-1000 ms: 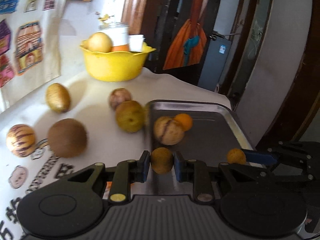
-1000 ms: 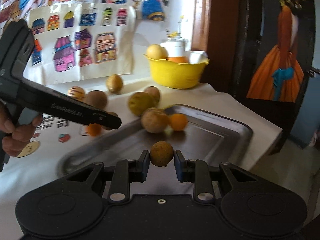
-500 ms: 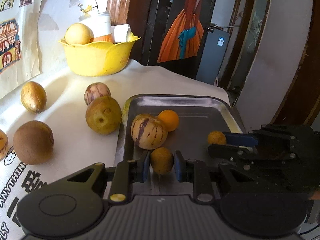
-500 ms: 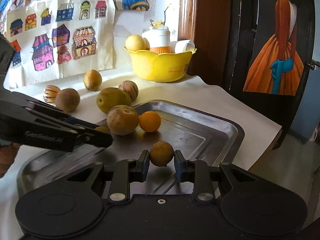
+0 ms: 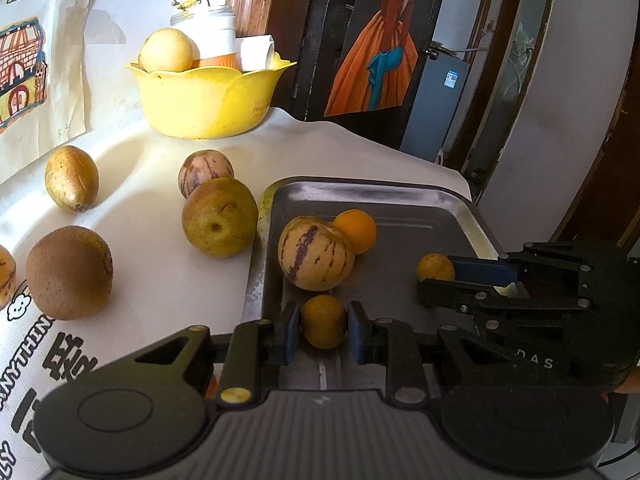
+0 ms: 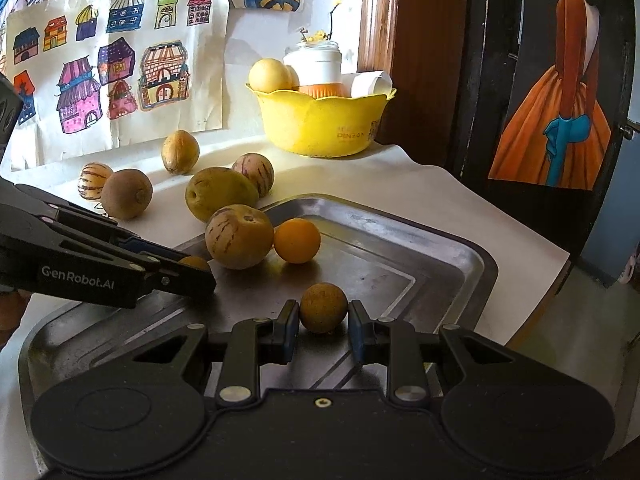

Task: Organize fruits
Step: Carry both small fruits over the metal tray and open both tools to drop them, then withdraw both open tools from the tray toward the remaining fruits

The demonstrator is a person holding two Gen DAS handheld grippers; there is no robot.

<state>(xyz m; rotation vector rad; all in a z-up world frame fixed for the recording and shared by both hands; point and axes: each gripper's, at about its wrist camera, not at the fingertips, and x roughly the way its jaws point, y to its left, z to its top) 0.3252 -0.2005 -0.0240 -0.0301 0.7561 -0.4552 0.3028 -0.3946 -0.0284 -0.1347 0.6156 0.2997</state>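
My left gripper point(image 5: 323, 330) is shut on a small brown round fruit point(image 5: 323, 321), low over the near left part of the metal tray point(image 5: 400, 200). My right gripper point(image 6: 323, 322) has a second small brown fruit point(image 6: 323, 307) between its pads, with a slight gap on the right side; the fruit rests on the tray point(image 6: 440, 248). In the left wrist view the right gripper point(image 5: 440, 276) shows at the right with that fruit point(image 5: 435, 267). A striped melon point(image 5: 314, 254) and a small orange point(image 5: 356, 231) lie in the tray.
On the white cloth left of the tray lie a greenish pear-like fruit point(image 5: 219, 222), a striped fruit point(image 5: 205, 172), a brown kiwi-like fruit point(image 5: 69, 272) and an oval brown fruit point(image 5: 71, 178). A yellow bowl point(image 5: 208, 92) with fruit and a jar stands at the back. The table edge runs right of the tray.
Both grippers have come down and forward over the tray with their fruits. The right gripper's pads have parted slightly from its fruit, which now sits on the tray.
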